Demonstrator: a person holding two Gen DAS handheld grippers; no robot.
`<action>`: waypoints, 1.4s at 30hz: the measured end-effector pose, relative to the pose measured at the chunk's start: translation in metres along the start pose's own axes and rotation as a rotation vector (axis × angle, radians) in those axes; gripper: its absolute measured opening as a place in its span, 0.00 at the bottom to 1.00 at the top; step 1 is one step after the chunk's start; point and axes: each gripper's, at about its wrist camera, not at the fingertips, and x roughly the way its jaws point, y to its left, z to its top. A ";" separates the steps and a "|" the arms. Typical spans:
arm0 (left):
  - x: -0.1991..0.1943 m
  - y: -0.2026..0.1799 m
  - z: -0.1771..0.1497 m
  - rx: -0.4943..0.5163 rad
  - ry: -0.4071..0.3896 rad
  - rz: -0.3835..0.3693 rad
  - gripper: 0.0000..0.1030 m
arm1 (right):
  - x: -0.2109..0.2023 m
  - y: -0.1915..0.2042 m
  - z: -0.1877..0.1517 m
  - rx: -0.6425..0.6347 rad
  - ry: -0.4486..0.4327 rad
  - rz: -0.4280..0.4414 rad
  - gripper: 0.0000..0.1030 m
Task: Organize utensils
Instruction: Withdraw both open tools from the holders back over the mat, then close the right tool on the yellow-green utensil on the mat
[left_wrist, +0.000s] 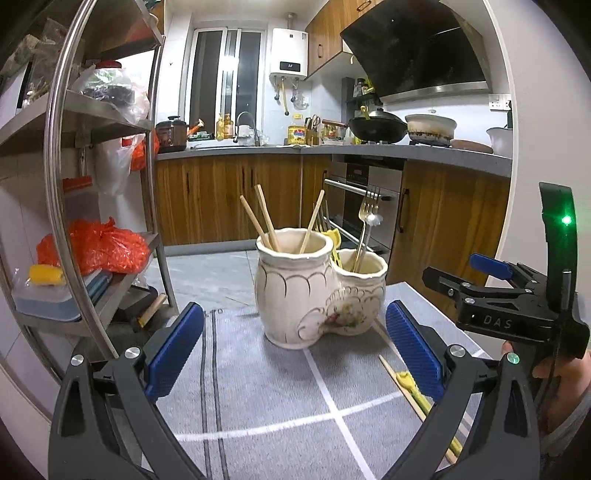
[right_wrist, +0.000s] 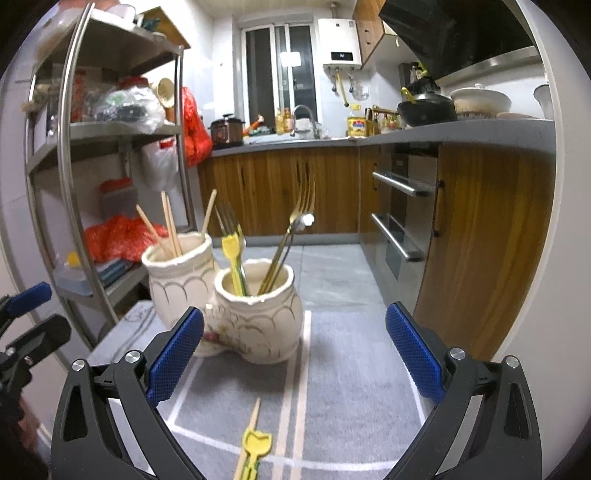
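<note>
A cream double-pot ceramic holder (left_wrist: 295, 291) (right_wrist: 255, 317) stands on a grey mat (left_wrist: 266, 398) (right_wrist: 343, 387). Its taller pot holds wooden chopsticks (left_wrist: 264, 218) (right_wrist: 170, 225). Its lower pot holds a gold fork (left_wrist: 364, 229) (right_wrist: 291, 236) and a yellow-handled utensil (right_wrist: 234, 258). On the mat lie a loose chopstick (left_wrist: 402, 387) (right_wrist: 249, 435) and a yellow-handled utensil (left_wrist: 415, 391) (right_wrist: 255, 450). My left gripper (left_wrist: 295, 354) is open and empty in front of the holder. My right gripper (right_wrist: 295, 354) is open and empty above the loose pieces; it also shows in the left wrist view (left_wrist: 480, 277).
A metal shelf rack (left_wrist: 74, 177) (right_wrist: 74, 155) with orange bags and boxes stands at the left. Wooden cabinets, an oven (left_wrist: 364, 203) (right_wrist: 402, 214) and a counter with pots run along the back and right. The mat's far edge drops to the floor.
</note>
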 end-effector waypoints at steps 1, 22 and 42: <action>0.000 0.000 -0.003 0.002 0.004 0.000 0.94 | 0.000 0.000 -0.003 -0.005 0.010 -0.002 0.95; 0.024 -0.002 -0.041 0.047 0.122 -0.049 0.94 | 0.008 -0.013 -0.058 -0.057 0.280 0.028 0.95; 0.027 -0.007 -0.043 0.047 0.154 -0.048 0.94 | 0.004 0.018 -0.081 -0.200 0.398 0.142 0.58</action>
